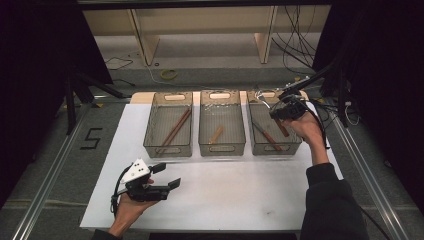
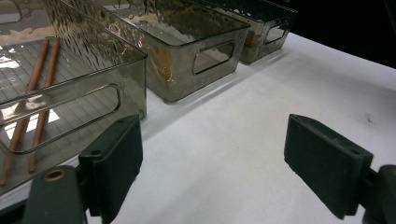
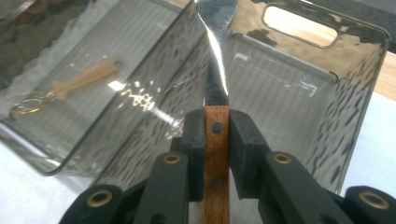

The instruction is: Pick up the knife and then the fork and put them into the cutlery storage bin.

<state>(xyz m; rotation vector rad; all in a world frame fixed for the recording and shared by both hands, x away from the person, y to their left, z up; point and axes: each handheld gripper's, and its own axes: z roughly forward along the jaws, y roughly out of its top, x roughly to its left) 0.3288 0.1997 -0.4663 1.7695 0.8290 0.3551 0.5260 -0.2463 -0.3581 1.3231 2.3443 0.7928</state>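
Right gripper (image 3: 216, 135): jaws clamped on wooden-handled utensil (image 3: 215, 93), held above right bin (image 1: 274, 142), metal end pointing away. Left gripper (image 1: 161, 175): jaws spread wide, nothing between them, over white table (image 1: 235, 190) near left bin (image 1: 167, 145), which contains chopsticks (image 1: 175, 129).

Utensil (image 3: 215, 70) head cut off at top edge
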